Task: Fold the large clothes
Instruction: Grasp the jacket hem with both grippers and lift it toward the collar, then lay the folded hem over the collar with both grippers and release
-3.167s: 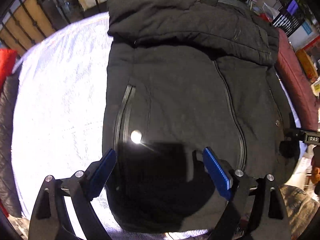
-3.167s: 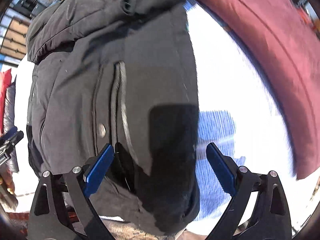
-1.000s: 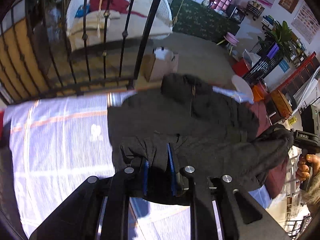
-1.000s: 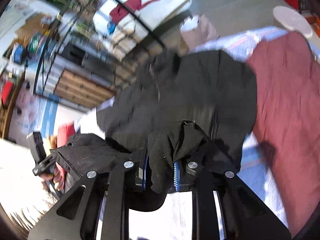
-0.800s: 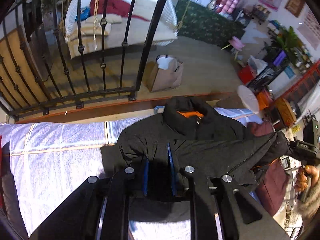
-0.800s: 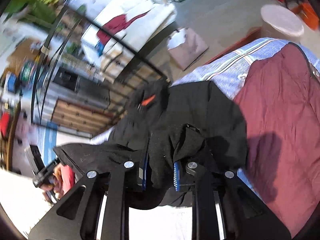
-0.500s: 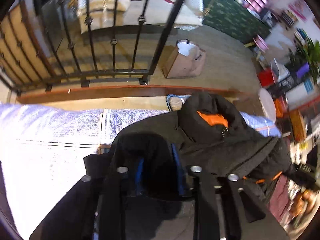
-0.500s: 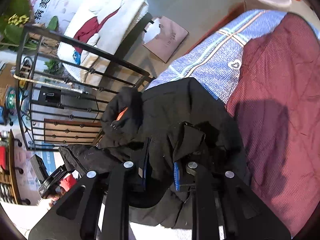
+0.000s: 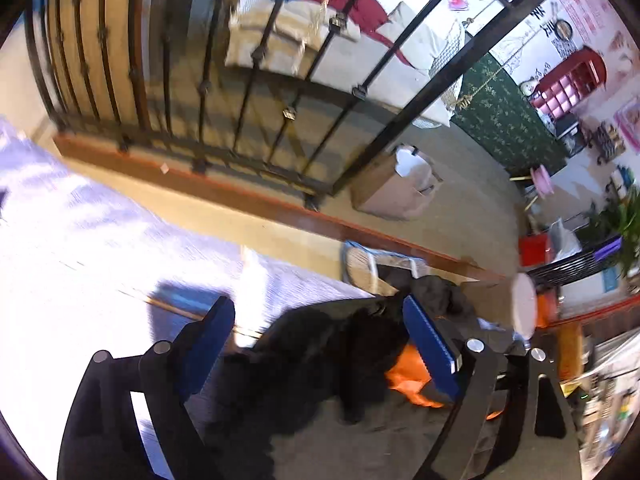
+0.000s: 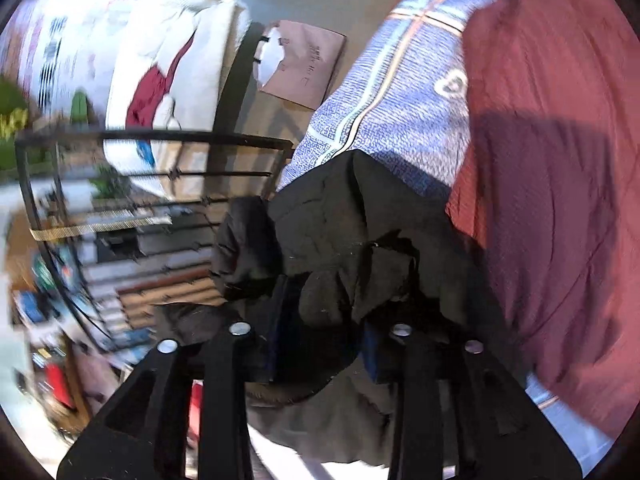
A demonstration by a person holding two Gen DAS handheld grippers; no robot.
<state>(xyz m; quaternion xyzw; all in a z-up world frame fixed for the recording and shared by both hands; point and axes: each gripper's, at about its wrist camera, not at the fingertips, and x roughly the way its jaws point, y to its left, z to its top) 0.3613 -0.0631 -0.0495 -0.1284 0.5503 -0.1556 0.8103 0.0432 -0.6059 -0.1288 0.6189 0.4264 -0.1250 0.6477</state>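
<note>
A black padded jacket (image 9: 320, 364) with orange lining (image 9: 408, 376) lies bunched on a bed with a pale blue checked sheet (image 9: 80, 264). My left gripper (image 9: 320, 336) is open, its blue pads (image 9: 430, 346) spread above the jacket's folded-over edge, holding nothing. In the right wrist view the jacket (image 10: 340, 232) is doubled over near the bed's far edge. My right gripper (image 10: 320, 340) is shut on a bunch of the jacket's black fabric, which hides most of its pads.
A dark red quilt (image 10: 560, 160) lies on the bed right of the jacket. A black iron rail (image 9: 260, 92) runs past the bed's far edge, with a paper bag (image 9: 396, 188) on the floor behind it. A white round stool (image 9: 524, 304) stands at the right.
Both grippers closed on the jacket's lower hem and carried it up and over toward the collar. The left gripper has now opened and let go; the right still grips fabric.
</note>
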